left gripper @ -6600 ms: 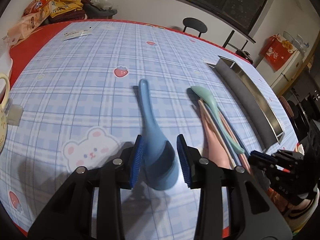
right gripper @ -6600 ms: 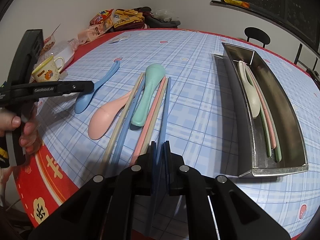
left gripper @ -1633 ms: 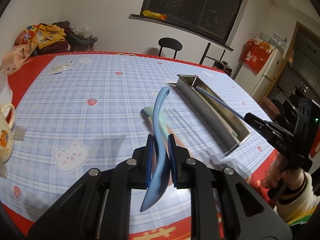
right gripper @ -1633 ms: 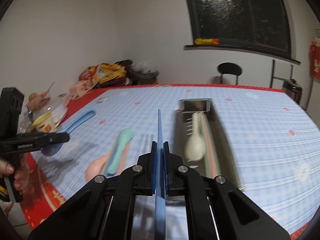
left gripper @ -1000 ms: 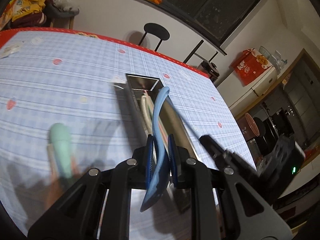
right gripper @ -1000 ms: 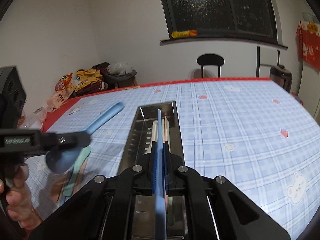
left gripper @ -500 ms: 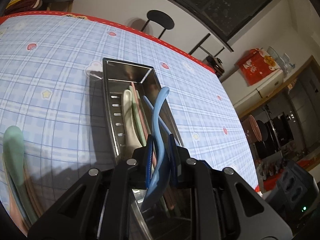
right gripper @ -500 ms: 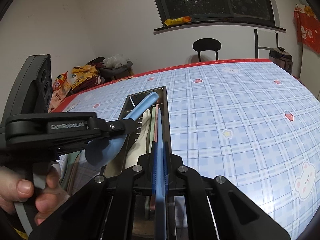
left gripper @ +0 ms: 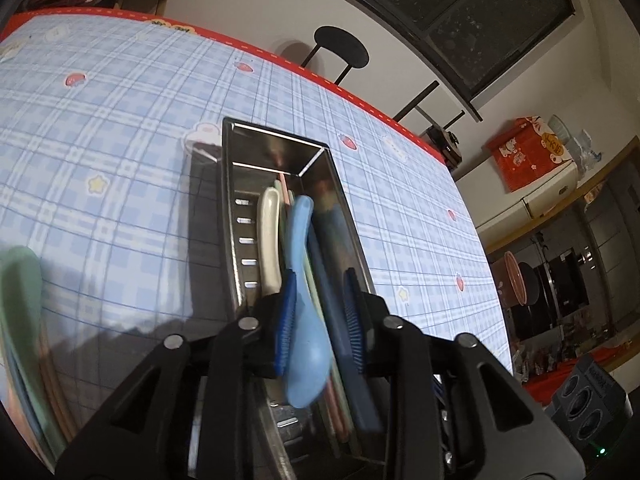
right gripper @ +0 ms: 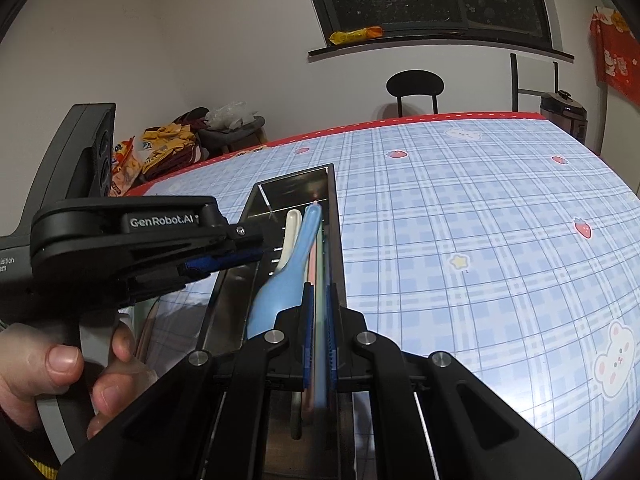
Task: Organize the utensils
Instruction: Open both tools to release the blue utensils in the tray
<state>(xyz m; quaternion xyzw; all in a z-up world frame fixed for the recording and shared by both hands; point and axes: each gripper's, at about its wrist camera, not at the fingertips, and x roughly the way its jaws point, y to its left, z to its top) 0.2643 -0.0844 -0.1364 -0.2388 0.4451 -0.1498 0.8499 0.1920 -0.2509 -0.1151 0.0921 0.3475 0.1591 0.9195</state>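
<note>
A steel tray (left gripper: 227,216) (right gripper: 297,178) lies lengthwise on the checked tablecloth and holds a white spoon (left gripper: 267,240), pink and green chopsticks and others. My left gripper (left gripper: 320,320) hangs over the tray's near end with its jaws opening. The light blue spoon (left gripper: 304,300) (right gripper: 288,276) sits blurred between the pads, against the left one and clear of the right, its handle down in the tray. My right gripper (right gripper: 319,336) is shut on a blue chopstick (right gripper: 319,360) that points down into the tray along its right wall.
A green spoon (left gripper: 20,288) and several chopsticks (left gripper: 48,380) lie on the cloth left of the tray. A person's hand (right gripper: 60,364) holds the left gripper (right gripper: 240,254). Snack bags (right gripper: 160,148) sit at the far table edge, and a black chair (right gripper: 414,84) stands beyond it.
The left gripper came over the tray and lower. Its jaws have parted, and the blue spoon has slipped down between them into the tray. The right gripper stays shut on its chopstick.
</note>
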